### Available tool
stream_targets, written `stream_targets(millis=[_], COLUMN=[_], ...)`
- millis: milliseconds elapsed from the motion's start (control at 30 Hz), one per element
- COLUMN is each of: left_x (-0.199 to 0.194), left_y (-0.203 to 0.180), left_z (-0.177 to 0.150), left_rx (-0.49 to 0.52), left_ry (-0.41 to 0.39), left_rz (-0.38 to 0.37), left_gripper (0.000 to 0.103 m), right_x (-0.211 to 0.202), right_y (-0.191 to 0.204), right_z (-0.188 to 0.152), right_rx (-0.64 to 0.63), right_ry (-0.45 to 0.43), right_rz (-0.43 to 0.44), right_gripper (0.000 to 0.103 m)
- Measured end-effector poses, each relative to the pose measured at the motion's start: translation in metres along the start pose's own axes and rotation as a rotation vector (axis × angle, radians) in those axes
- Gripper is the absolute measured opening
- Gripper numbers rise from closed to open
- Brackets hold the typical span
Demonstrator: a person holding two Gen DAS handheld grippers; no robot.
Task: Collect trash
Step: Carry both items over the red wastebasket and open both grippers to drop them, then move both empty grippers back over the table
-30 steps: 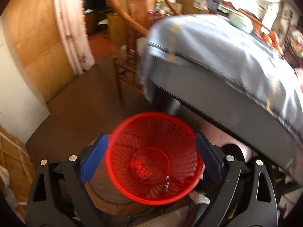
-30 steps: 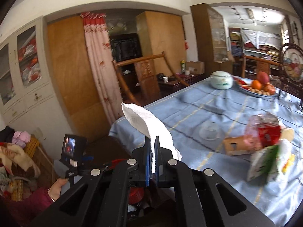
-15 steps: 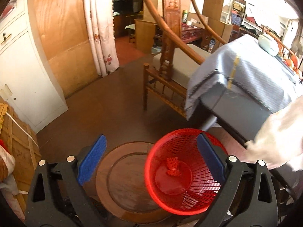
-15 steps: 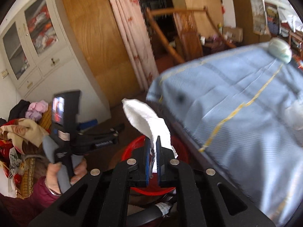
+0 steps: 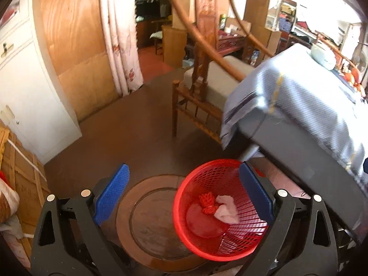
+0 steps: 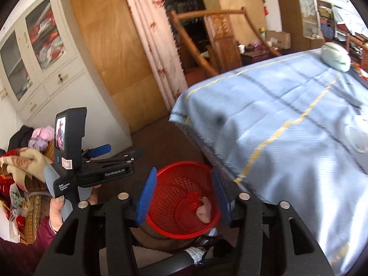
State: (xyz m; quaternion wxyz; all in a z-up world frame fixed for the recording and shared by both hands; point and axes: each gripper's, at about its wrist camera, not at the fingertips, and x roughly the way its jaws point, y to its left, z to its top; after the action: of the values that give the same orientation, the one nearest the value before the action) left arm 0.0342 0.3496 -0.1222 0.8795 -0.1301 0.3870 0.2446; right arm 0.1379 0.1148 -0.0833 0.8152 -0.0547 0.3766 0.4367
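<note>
Table: blue cloth [image 6: 287, 124], beside red basket [image 6: 181, 197].
Basket: crumpled tissue [image 5: 226, 209] lies inside.
Right gripper [image 6: 184, 193]: jaws opening, empty.
Left gripper [image 5: 184, 193]: jaws spread, empty.

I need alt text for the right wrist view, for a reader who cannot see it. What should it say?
A crumpled white tissue lies inside a red mesh basket, directly under the right tool, whose blue jaws are opening with nothing between them. To the left a hand holds the left tool; to the right is a table under a blue cloth.
</note>
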Motion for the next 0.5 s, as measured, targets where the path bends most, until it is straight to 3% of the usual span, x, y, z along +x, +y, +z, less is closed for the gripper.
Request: stream_targets(millis=[500], left_x=[-0.105], left_y=[-0.126], left_z=[-0.002], left_rx=[0.242], left_ry=[-0.195], left_rz=[-0.152], left_gripper=[0.096], right_x=[-0.161], right_y=[-0.058], right_z=[-0.045], right_rx=[0.099], right_ry=[-0.307], right_rz=[-0.200], right_gripper=[0.073])
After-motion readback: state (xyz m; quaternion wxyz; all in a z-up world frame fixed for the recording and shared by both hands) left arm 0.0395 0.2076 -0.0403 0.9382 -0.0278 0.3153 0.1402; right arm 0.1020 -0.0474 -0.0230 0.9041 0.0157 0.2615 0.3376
